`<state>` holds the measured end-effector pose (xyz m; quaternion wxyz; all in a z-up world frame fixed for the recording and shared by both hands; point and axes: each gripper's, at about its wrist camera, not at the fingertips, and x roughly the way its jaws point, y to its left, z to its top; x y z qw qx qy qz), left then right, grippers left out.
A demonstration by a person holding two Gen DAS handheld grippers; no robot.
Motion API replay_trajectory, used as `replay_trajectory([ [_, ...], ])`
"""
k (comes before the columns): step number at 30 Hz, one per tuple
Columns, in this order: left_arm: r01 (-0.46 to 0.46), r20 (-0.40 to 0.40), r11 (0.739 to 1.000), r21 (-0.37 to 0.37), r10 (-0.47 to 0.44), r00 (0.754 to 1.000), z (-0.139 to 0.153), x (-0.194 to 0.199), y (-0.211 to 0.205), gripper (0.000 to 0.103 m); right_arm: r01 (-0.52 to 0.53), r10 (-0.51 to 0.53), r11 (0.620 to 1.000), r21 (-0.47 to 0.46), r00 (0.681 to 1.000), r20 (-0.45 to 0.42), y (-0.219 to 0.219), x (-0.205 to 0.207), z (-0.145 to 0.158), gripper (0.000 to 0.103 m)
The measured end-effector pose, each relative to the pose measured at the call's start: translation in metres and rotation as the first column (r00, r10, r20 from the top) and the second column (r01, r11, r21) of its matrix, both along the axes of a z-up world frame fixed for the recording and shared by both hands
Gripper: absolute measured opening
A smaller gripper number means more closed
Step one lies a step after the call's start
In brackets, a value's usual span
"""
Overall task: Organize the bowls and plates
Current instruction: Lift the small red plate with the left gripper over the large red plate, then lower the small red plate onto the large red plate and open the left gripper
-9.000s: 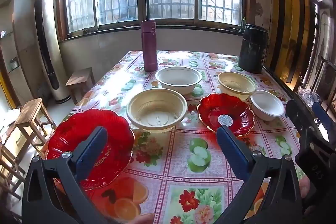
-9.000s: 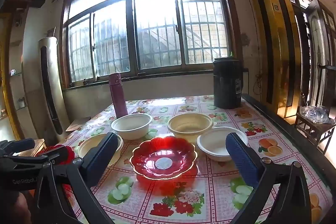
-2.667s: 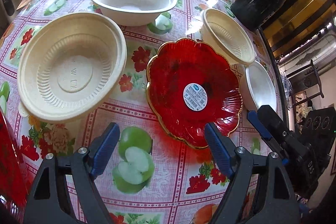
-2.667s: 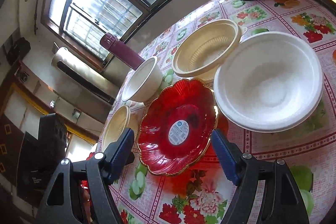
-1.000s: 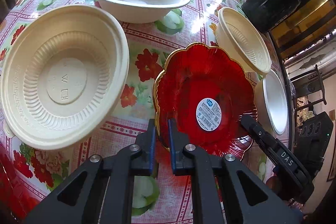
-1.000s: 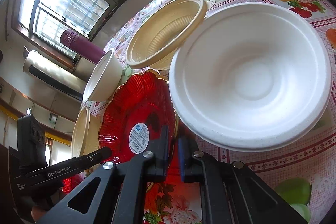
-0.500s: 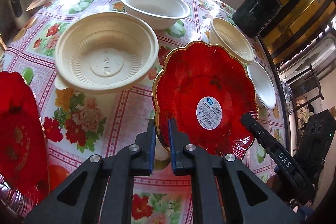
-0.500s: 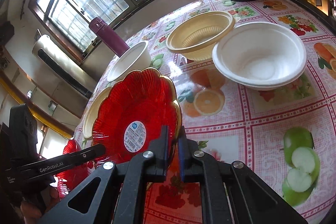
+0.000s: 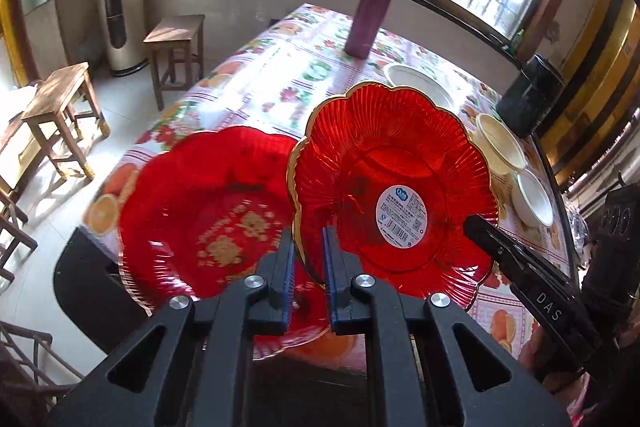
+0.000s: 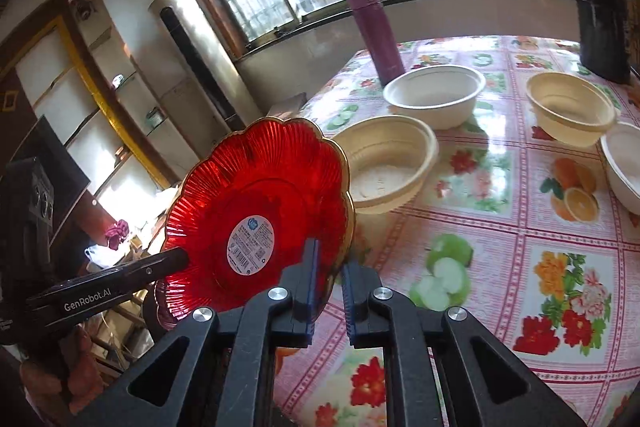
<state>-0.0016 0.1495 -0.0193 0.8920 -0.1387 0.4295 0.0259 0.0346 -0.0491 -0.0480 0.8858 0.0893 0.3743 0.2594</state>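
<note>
While both the left gripper (image 9: 308, 263) and right gripper (image 10: 329, 281) clamp its gold rim, the scalloped red glass plate (image 9: 394, 187) hangs mid-frame above a larger red gold-patterned plate (image 9: 208, 223) at the bench (image 10: 500, 227) edge.

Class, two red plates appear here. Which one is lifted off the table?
The red plate with the white sticker, gripped at its gold rim by both tools. The other red plate, with gold lettering, lies flat on the table.
</note>
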Motion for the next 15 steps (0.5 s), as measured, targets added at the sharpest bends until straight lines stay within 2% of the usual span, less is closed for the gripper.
replay_trajectory([
  [4, -0.071, -0.015, 0.997, 0.027, 0.072, 0.997, -0.01, -0.005, 0.029, 0.012, -0.076, 0.076, 0.995, -0.07, 0.997, -0.003, 0.054, -0.002, -0.003, 0.013],
  [7, -0.104, -0.061, 0.994, 0.023, 0.106, 0.993, -0.029, -0.003, 0.047, 0.013, -0.112, 0.111, 0.985, -0.128, 0.994, -0.016, 0.086, -0.003, -0.011, 0.013],
  [12, -0.129, -0.133, 0.992, -0.007, 0.127, 0.983, -0.055, 0.001, 0.067, 0.013, -0.141, 0.132, 0.967, -0.214, 0.99, -0.056, 0.118, -0.001, -0.03, 0.014],
  [15, -0.142, -0.142, 0.99, 0.01, 0.142, 0.98, -0.059, 0.002, 0.075, 0.013, -0.156, 0.144, 0.955, -0.251, 0.988, -0.064, 0.131, -0.001, -0.034, 0.016],
])
